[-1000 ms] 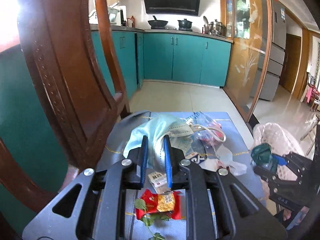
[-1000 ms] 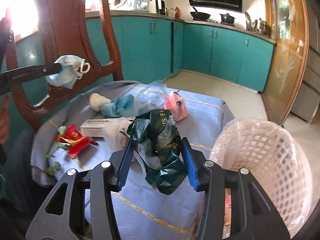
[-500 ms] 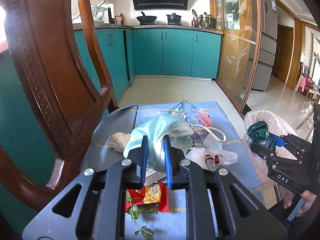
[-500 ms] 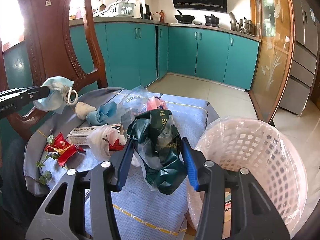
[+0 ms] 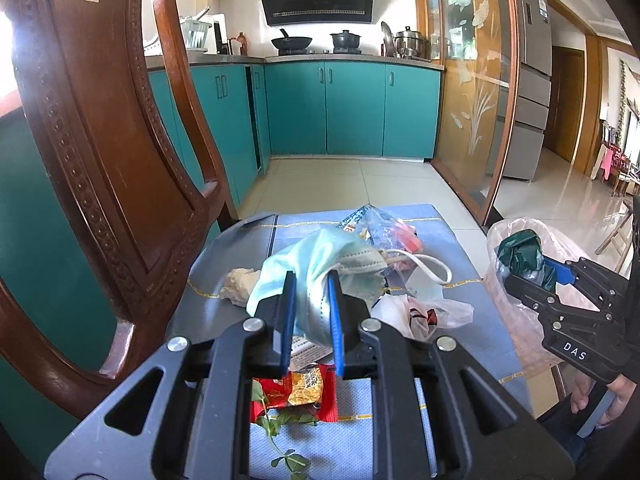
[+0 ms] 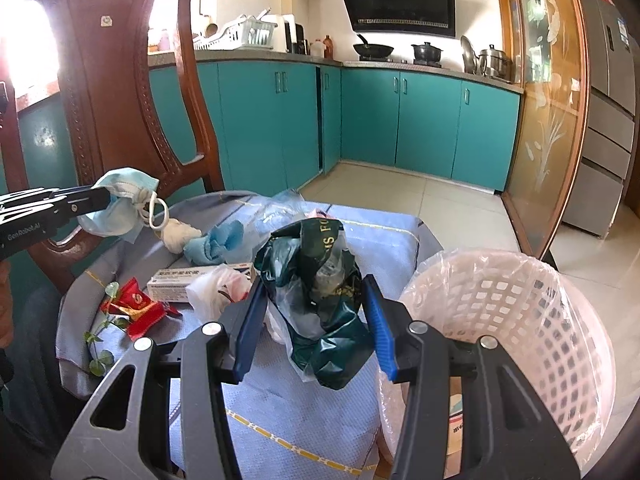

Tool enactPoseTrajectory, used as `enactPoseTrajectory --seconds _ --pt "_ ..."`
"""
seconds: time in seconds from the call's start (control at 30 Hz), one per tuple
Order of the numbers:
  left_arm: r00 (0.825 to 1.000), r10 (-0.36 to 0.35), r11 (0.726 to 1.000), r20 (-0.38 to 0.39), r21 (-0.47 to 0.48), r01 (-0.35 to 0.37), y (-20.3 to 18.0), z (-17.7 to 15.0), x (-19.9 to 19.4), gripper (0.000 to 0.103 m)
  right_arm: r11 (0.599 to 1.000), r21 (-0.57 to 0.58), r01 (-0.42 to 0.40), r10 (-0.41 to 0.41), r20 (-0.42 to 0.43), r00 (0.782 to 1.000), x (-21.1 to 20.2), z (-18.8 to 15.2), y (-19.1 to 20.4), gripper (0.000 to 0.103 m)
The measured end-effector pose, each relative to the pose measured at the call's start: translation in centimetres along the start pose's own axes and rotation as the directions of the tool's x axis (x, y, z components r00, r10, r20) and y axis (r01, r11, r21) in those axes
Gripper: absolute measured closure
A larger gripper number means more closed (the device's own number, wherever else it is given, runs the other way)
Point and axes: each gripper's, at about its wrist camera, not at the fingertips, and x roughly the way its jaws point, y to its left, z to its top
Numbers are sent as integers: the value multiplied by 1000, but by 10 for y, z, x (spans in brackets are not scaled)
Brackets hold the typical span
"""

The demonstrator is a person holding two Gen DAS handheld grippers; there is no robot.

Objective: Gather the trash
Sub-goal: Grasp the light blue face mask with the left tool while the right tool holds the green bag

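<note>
Trash is split between the two tongs and the desk (image 6: pixel 304 420). The left tongs (image 5: pixel 312 312) stand narrow, pinched on a crumpled blue face mask (image 5: pixel 320 264) held up above the cloth-covered top. The right tongs (image 6: pixel 316 320) sit at a middling width, clamped on a dark green plastic bag (image 6: pixel 320 300) near the rim of the lined white basket (image 6: pixel 520 340).

By my reading the job is in its early part: both pieces are lifted but neither is dropped in, and the basket looks nearly empty apart from something at its bottom. Left on the desk are a red snack wrapper (image 6: pixel 138 308), a small carton (image 6: pixel 180 278), a white plastic bag (image 6: pixel 216 292), a white wad (image 6: pixel 176 238) beside a blue wad (image 6: pixel 216 244), a clear wrapper (image 5: pixel 376 224) and a green sprig (image 6: pixel 100 332).

Against the frame a second earlier, neither grip has changed. In the left view the desk sits lower and the right tongs with the green bag show more fully, now in front of the basket; in the right view the basket fills more of the picture.
</note>
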Motion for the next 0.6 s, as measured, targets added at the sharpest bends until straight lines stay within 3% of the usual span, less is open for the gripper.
enactPoseTrajectory --seconds 0.6 --pt "1000 9 1000 3 12 -9 -3 -2 -1 86 1000 -4 6 -6 21 1000 -5 -1 1 55"
